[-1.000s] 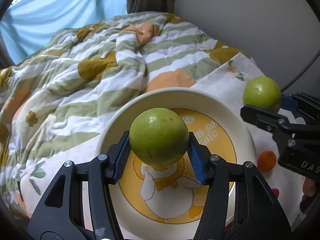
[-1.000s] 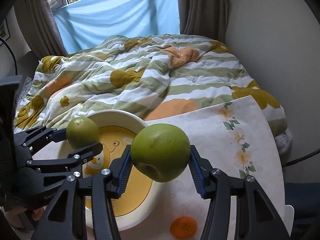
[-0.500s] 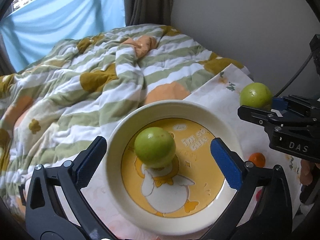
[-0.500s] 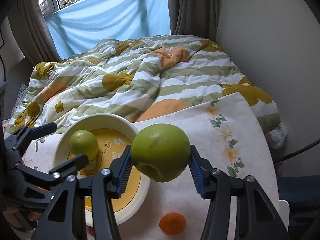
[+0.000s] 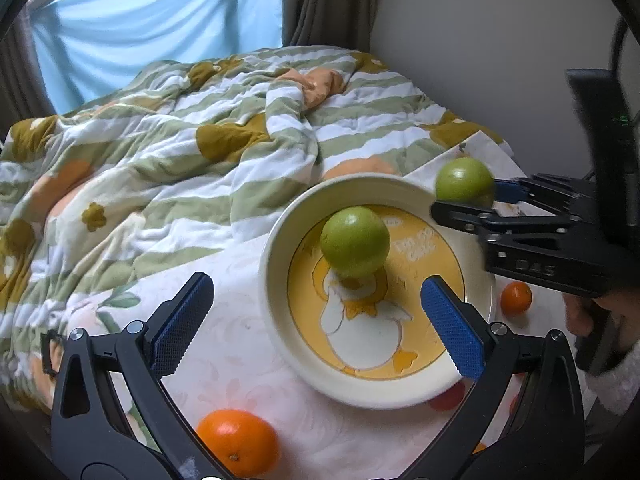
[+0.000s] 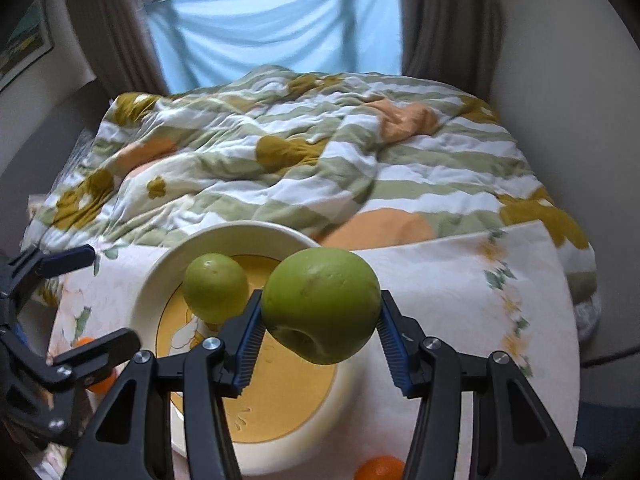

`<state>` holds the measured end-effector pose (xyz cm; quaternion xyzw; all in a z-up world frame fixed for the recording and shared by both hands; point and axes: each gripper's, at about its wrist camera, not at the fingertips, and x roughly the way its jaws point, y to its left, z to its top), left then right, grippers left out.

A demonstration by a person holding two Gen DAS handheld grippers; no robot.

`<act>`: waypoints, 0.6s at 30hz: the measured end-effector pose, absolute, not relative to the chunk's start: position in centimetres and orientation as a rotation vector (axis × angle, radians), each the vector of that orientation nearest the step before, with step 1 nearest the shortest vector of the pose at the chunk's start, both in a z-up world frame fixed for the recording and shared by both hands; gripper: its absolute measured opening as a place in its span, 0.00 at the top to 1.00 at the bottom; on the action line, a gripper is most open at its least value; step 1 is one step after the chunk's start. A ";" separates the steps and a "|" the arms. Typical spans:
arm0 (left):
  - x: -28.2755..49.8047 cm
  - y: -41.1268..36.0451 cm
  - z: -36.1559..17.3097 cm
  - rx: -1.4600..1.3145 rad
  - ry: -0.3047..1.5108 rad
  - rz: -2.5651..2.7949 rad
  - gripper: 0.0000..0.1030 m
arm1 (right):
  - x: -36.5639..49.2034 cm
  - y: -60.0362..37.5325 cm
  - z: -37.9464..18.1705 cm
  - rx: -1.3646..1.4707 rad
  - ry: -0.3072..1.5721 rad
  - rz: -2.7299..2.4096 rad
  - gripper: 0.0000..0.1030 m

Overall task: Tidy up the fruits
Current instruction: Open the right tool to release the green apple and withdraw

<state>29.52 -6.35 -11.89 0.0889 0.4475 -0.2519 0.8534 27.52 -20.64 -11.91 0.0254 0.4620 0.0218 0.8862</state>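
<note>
A green apple [image 5: 355, 241] lies in the cream bowl [image 5: 276, 240] with a yellow duck picture; it also shows in the right wrist view [image 6: 215, 287]. My left gripper [image 5: 316, 328] is open and empty, pulled back to the bowl's near left. My right gripper [image 6: 318, 328] is shut on a second green apple [image 6: 321, 305] and holds it above the bowl's [image 6: 160, 276] right rim; that apple shows in the left wrist view [image 5: 464, 182]. An orange [image 5: 237, 442] lies on the cloth in front of the bowl. A small orange [image 5: 516, 298] lies right of the bowl.
A floral cloth [image 6: 460, 280] covers the round table. A striped quilt [image 5: 180, 140] lies on the bed behind, against a wall [image 5: 480, 40]. Another small orange [image 6: 378, 468] lies near the table's front edge. A small red fruit [image 5: 446, 398] peeks from under the bowl's rim.
My left gripper opened, left the apple in the bowl and drew back to the left. My right gripper carried its apple left, over the bowl's rim.
</note>
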 end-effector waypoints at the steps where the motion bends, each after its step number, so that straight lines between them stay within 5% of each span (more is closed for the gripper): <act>1: 29.4 -6.1 -11.9 0.187 0.940 -0.528 0.00 | 27.7 -20.4 -12.2 0.039 0.964 0.056 0.52; 15: 28.4 -4.3 -12.6 0.208 0.939 -0.483 0.00 | 28.7 -18.7 -14.3 -0.043 0.992 0.157 0.49; 18: 28.0 -4.1 -12.7 0.206 0.941 -0.464 0.00 | 28.3 -18.8 -13.9 -0.036 0.964 0.168 0.11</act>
